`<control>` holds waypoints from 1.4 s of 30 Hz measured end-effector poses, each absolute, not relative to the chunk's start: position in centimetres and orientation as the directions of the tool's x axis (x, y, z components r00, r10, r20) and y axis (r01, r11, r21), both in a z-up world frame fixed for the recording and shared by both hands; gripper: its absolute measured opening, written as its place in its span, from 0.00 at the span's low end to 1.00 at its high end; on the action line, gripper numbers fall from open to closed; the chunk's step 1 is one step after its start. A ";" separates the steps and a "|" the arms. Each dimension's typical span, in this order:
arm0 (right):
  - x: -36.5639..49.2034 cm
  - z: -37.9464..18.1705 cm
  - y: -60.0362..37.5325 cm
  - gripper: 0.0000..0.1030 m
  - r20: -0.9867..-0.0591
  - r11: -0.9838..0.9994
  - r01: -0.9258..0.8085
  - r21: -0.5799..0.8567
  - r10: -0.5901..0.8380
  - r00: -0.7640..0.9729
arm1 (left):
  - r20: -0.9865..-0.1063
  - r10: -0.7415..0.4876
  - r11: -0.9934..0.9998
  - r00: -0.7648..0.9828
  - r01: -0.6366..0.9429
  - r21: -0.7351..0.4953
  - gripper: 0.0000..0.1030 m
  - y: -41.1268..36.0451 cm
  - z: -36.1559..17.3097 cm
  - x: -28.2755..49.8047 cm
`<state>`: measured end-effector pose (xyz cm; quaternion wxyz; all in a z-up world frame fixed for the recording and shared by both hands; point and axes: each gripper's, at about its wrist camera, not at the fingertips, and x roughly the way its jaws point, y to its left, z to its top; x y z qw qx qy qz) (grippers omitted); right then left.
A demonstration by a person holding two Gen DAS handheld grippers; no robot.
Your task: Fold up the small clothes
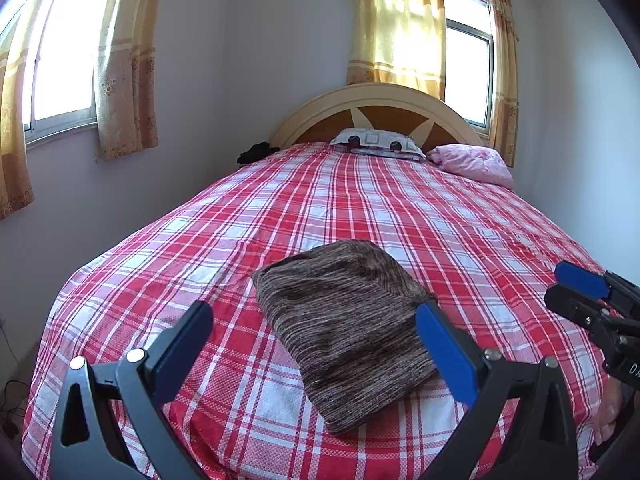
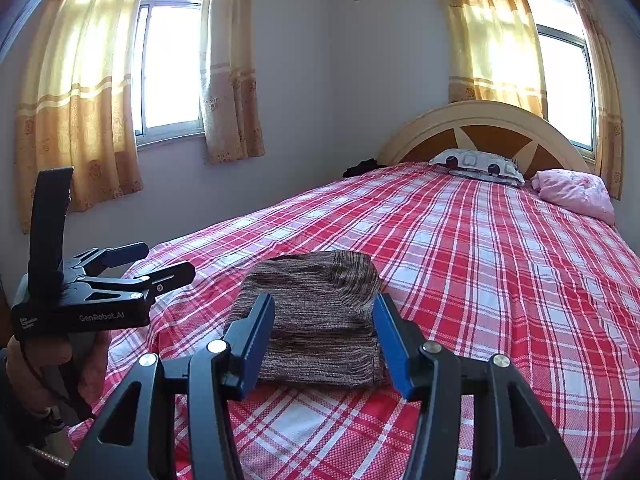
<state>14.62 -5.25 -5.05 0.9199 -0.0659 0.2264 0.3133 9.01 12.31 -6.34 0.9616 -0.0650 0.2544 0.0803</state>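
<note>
— Blue-padded fingers (image 1: 444, 352) of the left gripper (image 1: 316, 340) fill the foreground, spread wide, gripping nothing.

— And the garment?

— Brown striped knit (image 1: 344, 328), folded flat on the red plaid bedspread (image 1: 400, 208) (near the foot end), just beyond both tools.

— Right gripper (image 2: 324, 344)?

— Parted too, empty, its fingers framing the knit without touching it.

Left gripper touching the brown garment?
Apart. The right wrist view shows the left gripper off to the side of the folded brown garment, plaid bedspread visible between them.
</note>
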 end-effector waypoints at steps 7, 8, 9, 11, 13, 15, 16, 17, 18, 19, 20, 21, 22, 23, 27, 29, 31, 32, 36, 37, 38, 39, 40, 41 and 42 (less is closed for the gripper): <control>14.6 -5.0 -5.2 0.52 -0.458 0.793 -0.608 0.023 0.549 0.699 | -0.501 0.122 0.979 0.857 -0.188 -0.083 1.00 12.4 -6.3 8.9; 14.6 -5.0 -5.2 0.52 -0.459 0.794 -0.608 0.024 0.549 0.699 | -0.501 0.122 0.978 0.857 -0.189 -0.084 1.00 12.3 -6.3 8.9; 14.6 -5.1 -5.1 0.52 -0.459 0.794 -0.608 0.025 0.549 0.698 | -0.501 0.122 0.979 0.857 -0.188 -0.083 1.00 12.4 -6.2 8.9; 14.6 -5.2 -5.2 0.52 -0.461 0.794 -0.607 0.026 0.548 0.698 | -0.501 0.123 0.979 0.856 -0.189 -0.083 1.00 12.3 -6.3 8.9; 14.6 -5.2 -5.2 0.52 -0.460 0.795 -0.606 0.028 0.548 0.698 | -0.501 0.123 0.979 0.856 -0.189 -0.083 1.00 12.3 -6.3 8.9; 14.6 -5.2 -5.2 0.52 -0.459 0.795 -0.606 0.028 0.549 0.699 | -0.500 0.123 0.979 0.857 -0.189 -0.083 1.00 12.3 -6.3 8.9; 14.6 -5.2 -5.2 0.52 -0.458 0.795 -0.606 0.029 0.549 0.699 | -0.500 0.123 0.979 0.858 -0.188 -0.083 1.00 12.3 -6.3 8.9; 14.6 -5.2 -5.2 0.52 -0.455 0.796 -0.605 0.029 0.550 0.701 | -0.499 0.125 0.978 0.858 -0.190 -0.082 1.00 12.3 -6.2 8.9; 14.5 -5.2 -5.3 0.52 -0.454 0.796 -0.604 0.029 0.549 0.702 | -0.498 0.128 0.978 0.858 -0.192 -0.080 1.00 12.3 -6.2 8.8; 14.5 -5.2 -5.3 0.52 -0.450 0.797 -0.604 0.030 0.550 0.704 | -0.498 0.128 0.978 0.858 -0.192 -0.080 1.00 12.4 -6.2 8.8; 14.5 -5.2 -5.3 0.52 -0.448 0.797 -0.603 0.031 0.551 0.704 | -0.499 0.126 0.979 0.858 -0.190 -0.079 1.00 12.4 -6.2 8.9; 14.4 -5.2 -5.3 0.52 -0.446 0.797 -0.603 0.031 0.551 0.705 | -0.500 0.129 0.978 0.857 -0.192 -0.077 1.00 12.4 -6.1 8.9; 14.5 -5.2 -5.3 0.52 -0.446 0.798 -0.602 0.032 0.551 0.706 | -0.504 0.127 0.979 0.854 -0.191 -0.077 1.00 12.5 -6.1 9.0; 14.5 -5.2 -5.3 0.52 -0.445 0.798 -0.602 0.032 0.551 0.706 | -0.508 0.122 0.980 0.853 -0.185 -0.076 1.00 12.5 -6.1 9.0; 14.4 -5.2 -5.3 0.52 -0.445 0.797 -0.603 0.033 0.552 0.705 | -0.505 0.127 0.981 0.854 -0.185 -0.066 1.00 12.5 -5.8 9.0; 14.4 -5.2 -5.2 0.52 -0.446 0.796 -0.604 0.033 0.552 0.704 | -0.500 0.133 0.980 0.856 -0.190 -0.065 1.00 12.5 -5.6 9.0; 14.4 -5.3 -5.2 0.52 -0.449 0.796 -0.604 0.034 0.552 0.702 | -0.502 0.136 0.979 0.854 -0.194 -0.066 1.00 12.5 -5.6 9.0; 14.4 -5.4 -5.1 0.52 -0.452 0.795 -0.605 0.035 0.553 0.700 | -0.503 0.135 0.979 0.854 -0.195 -0.067 1.00 12.5 -5.6 9.0; 14.3 -5.5 -4.8 0.52 -0.455 0.793 -0.608 0.035 0.554 0.697 | -0.512 0.131 0.976 0.849 -0.201 -0.083 1.00 12.8 -5.6 9.1; 14.2 -5.5 -4.8 0.52 -0.455 0.792 -0.609 0.035 0.555 0.696 | -0.516 0.128 0.976 0.847 -0.200 -0.086 1.00 12.9 -5.7 9.1; 14.2 -5.5 -4.8 0.52 -0.455 0.791 -0.610 0.035 0.557 0.695 | -0.517 0.127 0.976 0.847 -0.200 -0.087 1.00 12.9 -5.7 9.2; 14.1 -5.6 -4.7 0.52 -0.455 0.791 -0.611 0.035 0.557 0.694 | -0.518 0.127 0.976 0.846 -0.200 -0.087 1.00 12.9 -5.8 9.2; 14.1 -5.6 -4.7 0.52 -0.456 0.790 -0.612 0.035 0.558 0.694 | -0.520 0.118 0.977 0.846 -0.191 -0.090 1.00 12.9 -5.8 9.2; 14.1 -5.6 -4.6 0.52 -0.457 0.789 -0.614 0.034 0.558 0.693 | -0.515 0.105 0.979 0.851 -0.178 -0.095 1.00 12.9 -5.9 9.1; 14.0 -5.7 -4.6 0.52 -0.458 0.789 -0.614 0.032 0.558 0.692 | -0.508 0.103 0.980 0.855 -0.173 -0.093 1.00 12.8 -5.9 9.0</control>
